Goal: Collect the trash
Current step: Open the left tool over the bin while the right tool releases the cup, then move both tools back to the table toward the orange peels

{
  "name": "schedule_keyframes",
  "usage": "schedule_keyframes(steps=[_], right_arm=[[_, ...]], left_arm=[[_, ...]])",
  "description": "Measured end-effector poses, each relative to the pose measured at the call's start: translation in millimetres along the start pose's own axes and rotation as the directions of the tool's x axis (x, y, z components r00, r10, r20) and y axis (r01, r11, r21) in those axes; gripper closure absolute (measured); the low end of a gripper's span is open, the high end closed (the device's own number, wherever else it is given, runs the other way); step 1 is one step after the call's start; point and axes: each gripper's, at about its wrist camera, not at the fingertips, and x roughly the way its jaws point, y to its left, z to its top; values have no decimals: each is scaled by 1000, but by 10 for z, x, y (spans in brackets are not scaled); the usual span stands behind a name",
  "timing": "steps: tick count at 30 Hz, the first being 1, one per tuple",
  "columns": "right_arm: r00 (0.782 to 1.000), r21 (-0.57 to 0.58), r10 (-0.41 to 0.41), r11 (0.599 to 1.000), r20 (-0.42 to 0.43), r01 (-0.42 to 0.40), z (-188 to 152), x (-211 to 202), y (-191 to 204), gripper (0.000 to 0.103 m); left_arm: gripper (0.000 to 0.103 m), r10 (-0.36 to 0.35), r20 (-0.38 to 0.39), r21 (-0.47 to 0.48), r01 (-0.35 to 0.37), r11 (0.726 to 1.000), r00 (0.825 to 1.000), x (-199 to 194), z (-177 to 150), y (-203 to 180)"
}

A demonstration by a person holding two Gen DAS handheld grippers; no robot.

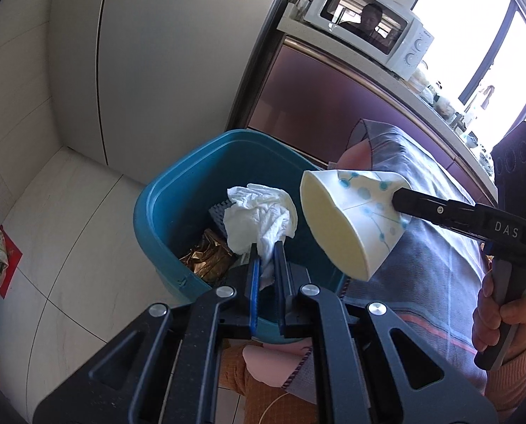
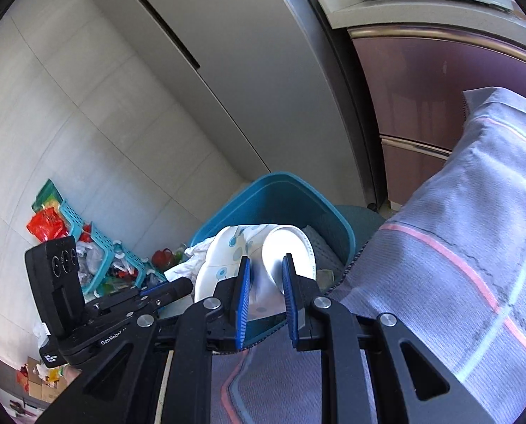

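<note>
A teal trash bin (image 1: 178, 190) stands on the floor below both grippers, with a gold wrapper (image 1: 206, 258) and a grey item inside. My left gripper (image 1: 266, 247) is shut on a crumpled white tissue (image 1: 259, 215), which hangs over the bin's opening. From the right, my right gripper (image 1: 402, 205) is shut on a squashed white paper cup (image 1: 347, 222) with blue dots, held sideways at the bin's right rim. In the right wrist view, the cup (image 2: 224, 258) is pinched between the blue pads of the right gripper (image 2: 266, 259) above the bin (image 2: 273, 194). The left gripper (image 2: 181, 286) and tissue (image 2: 183, 270) show at left.
A table under a grey plaid cloth (image 1: 422, 247) presses against the bin's right side. Behind stand a maroon cabinet (image 1: 326, 99) with a white microwave (image 1: 369, 28) on top, and a pale fridge (image 1: 150, 70). A teal basket (image 2: 104, 247) and bags litter the floor at left.
</note>
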Motion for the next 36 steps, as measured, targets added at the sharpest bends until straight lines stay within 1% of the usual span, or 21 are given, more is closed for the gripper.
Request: schedule_keyframes(steps=[6,11,18,20,23,24,29,32,36], right_arm=[[999,-13,-22,1000,-50,22,43,247,52,86],[997,-9,-30,1000,-76,30,35,382,66,86],[998,3,-14,1000,-56,14,-38,251,29,86],[999,6,-8,1000,-44,8,-47,171,9,86],[1000,10,4,1000,-25,-4,-47,51,-40,85],[1000,10,6,1000,-15,-6,-63,-14,-49,85],[999,-4,13,1000,37,-13,-163,-352,-105,83],[997,-6,5,1000,74,-5,-240,-591,-154,81],[990,17,-25,1000,137,23,-363,-962,-288,80]], left_arm=[[94,24,-12,-16,-24,1000,1000,122,42,31],[92,27,-17,-32,-28,999,999,212,69,37],[91,5,-8,-27,-5,1000,1000,208,67,14],[87,-9,2,-20,9,1000,1000,177,66,-22],[85,-34,19,-1,34,999,999,106,65,-110],[82,-40,25,7,40,999,999,79,65,-143],[76,-106,61,71,101,992,993,-83,59,-417],[73,-158,65,117,149,982,985,-142,38,-646],[71,-221,43,185,210,960,974,-160,-31,-987]])
